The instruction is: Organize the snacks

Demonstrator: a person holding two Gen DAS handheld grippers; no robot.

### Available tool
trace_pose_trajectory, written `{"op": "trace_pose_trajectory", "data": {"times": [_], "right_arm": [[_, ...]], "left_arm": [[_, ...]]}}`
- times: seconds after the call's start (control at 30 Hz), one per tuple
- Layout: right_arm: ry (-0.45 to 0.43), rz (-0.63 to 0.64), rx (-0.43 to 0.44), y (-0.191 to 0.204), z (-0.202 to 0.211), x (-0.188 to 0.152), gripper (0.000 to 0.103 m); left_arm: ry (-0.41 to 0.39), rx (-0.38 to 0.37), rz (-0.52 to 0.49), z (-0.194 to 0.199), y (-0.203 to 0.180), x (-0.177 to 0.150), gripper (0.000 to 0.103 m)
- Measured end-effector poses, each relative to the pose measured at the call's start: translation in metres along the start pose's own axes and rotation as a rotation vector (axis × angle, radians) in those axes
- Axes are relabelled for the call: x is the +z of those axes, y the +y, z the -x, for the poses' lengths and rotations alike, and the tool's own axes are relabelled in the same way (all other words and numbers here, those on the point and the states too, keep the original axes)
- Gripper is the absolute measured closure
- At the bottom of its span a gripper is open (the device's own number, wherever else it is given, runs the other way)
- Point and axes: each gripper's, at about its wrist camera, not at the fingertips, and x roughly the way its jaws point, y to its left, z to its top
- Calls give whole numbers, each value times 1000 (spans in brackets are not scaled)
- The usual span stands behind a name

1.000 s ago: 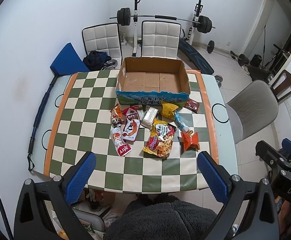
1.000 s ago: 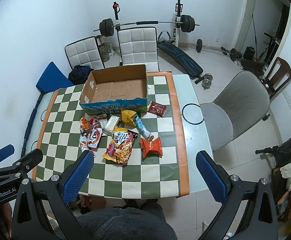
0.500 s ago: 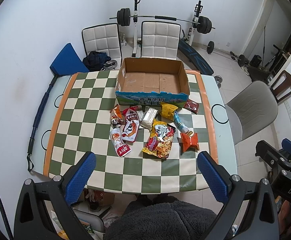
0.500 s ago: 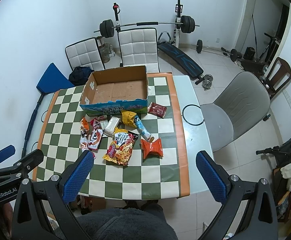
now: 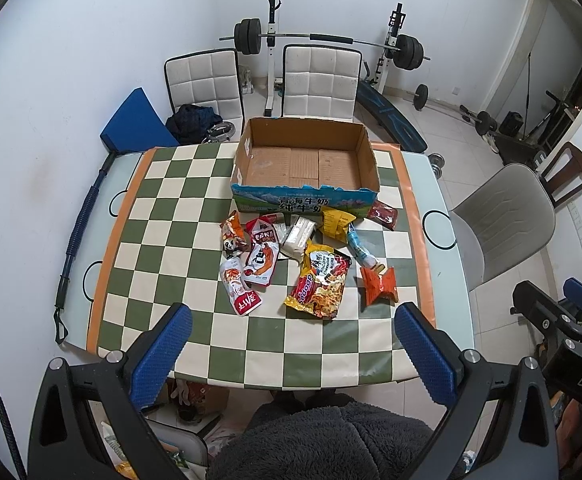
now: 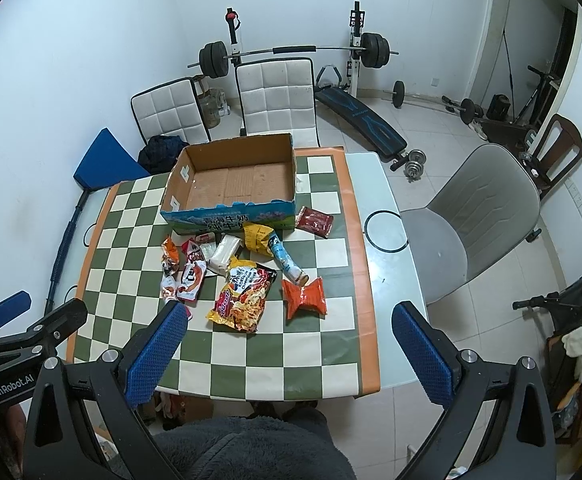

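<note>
An empty cardboard box (image 5: 306, 162) (image 6: 235, 178) stands on the far side of a green-and-cream checked table (image 5: 171, 248) (image 6: 331, 264). Several snack packets lie in front of it: a large yellow-red noodle bag (image 5: 319, 283) (image 6: 243, 294), an orange packet (image 5: 379, 285) (image 6: 305, 297), a dark red packet (image 5: 383, 214) (image 6: 314, 221), a yellow packet (image 5: 333, 222), a white packet (image 5: 298, 236). My left gripper (image 5: 291, 356) and right gripper (image 6: 287, 354) are both open and empty, held high above the table's near edge.
Two white padded chairs (image 5: 321, 80) stand behind the table, a grey chair (image 5: 499, 224) at its right. A barbell rack (image 5: 275, 36) and weight bench (image 6: 361, 120) are at the back wall. A blue wedge cushion (image 5: 133, 124) sits at the left.
Both grippers have drifted slightly; the table and snacks sit a little higher in the views. Nothing on the table has moved.
</note>
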Motion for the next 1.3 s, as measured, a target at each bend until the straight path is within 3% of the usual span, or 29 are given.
{"op": "trace_pose_trajectory", "data": {"times": [0.27, 0.7, 0.83, 1.0, 1.17, 1.3], "right_arm": [[-2, 0, 2, -1, 0, -2, 0], [3, -4, 8, 3, 0, 3, 0], [25, -21, 24, 1, -11, 11, 0], [118, -52, 65, -11, -67, 22, 0], [257, -87, 75, -32, -161, 19, 0], [387, -89, 70, -46, -247, 10, 0]], "left_arm": [[-8, 2, 2, -1, -9, 14, 0], [-11, -8, 13, -2, 5, 6, 0], [-9, 4, 15, -20, 7, 13, 0], [37, 17, 15, -73, 6, 22, 0], [182, 36, -19, -167, 0, 22, 0], [320, -7, -11, -242, -9, 15, 0]]}}
